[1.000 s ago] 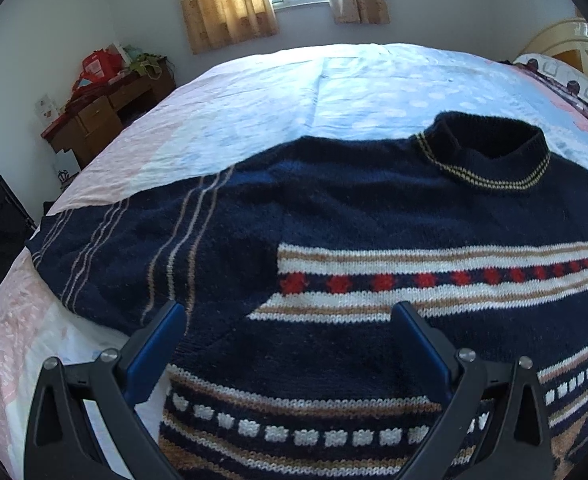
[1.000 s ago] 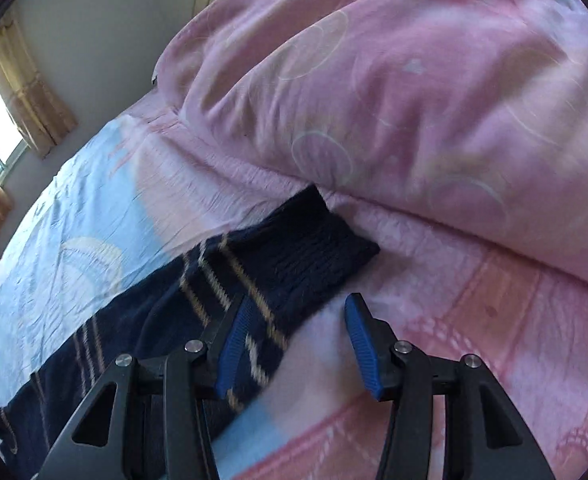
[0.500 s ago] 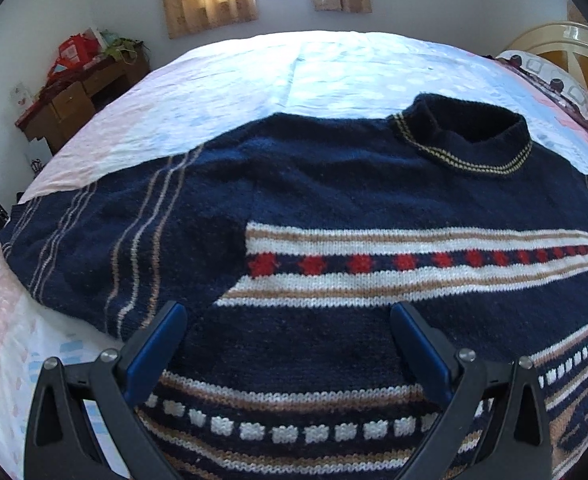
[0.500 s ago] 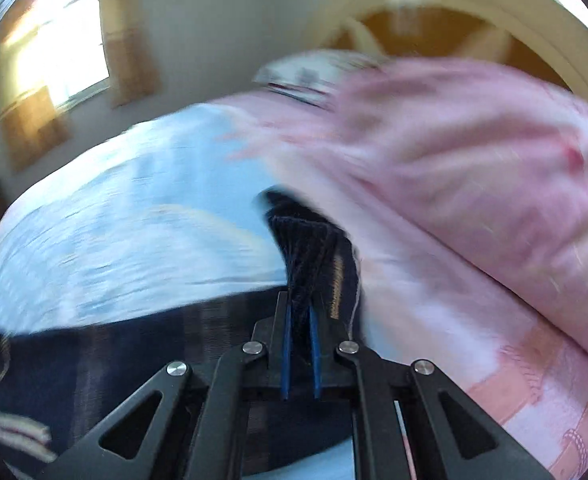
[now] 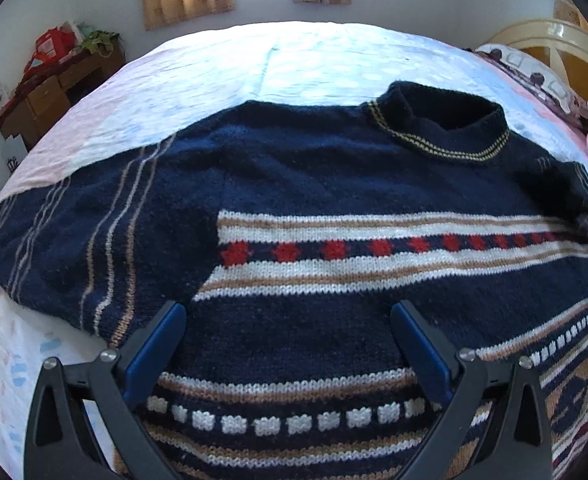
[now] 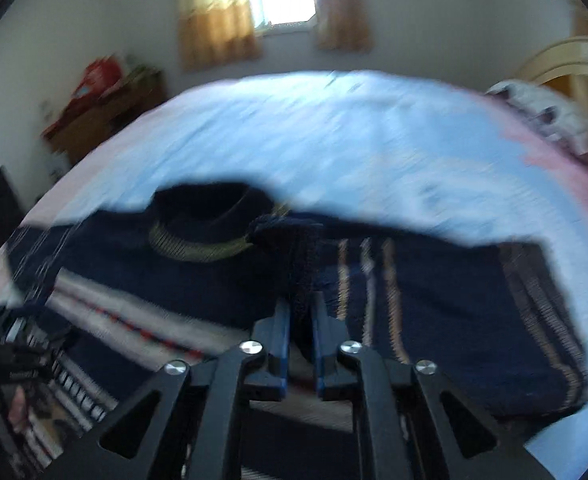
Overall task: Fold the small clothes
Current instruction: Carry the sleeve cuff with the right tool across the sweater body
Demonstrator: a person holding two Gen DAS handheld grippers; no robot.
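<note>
On bed (image 5: 314,60), navy sweater (image 5: 334,168) laid flat, collar far right. Left gripper (image 5: 289,316) held wide open above hem, empty. Right gripper (image 6: 300,312) jaws just parted, sleeve cuff (image 6: 294,240) still between them; grip unclear, view blurred.

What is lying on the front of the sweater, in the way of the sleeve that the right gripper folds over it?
Nothing visible. The sweater front lies bare. The left gripper hovers open above the lower part. The right gripper has the sleeve cuff between its jaws, which have just been opening.

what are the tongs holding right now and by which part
The right tongs have the sweater by its sleeve cuff, jaws just opening. Left tongs hold nothing.
</note>
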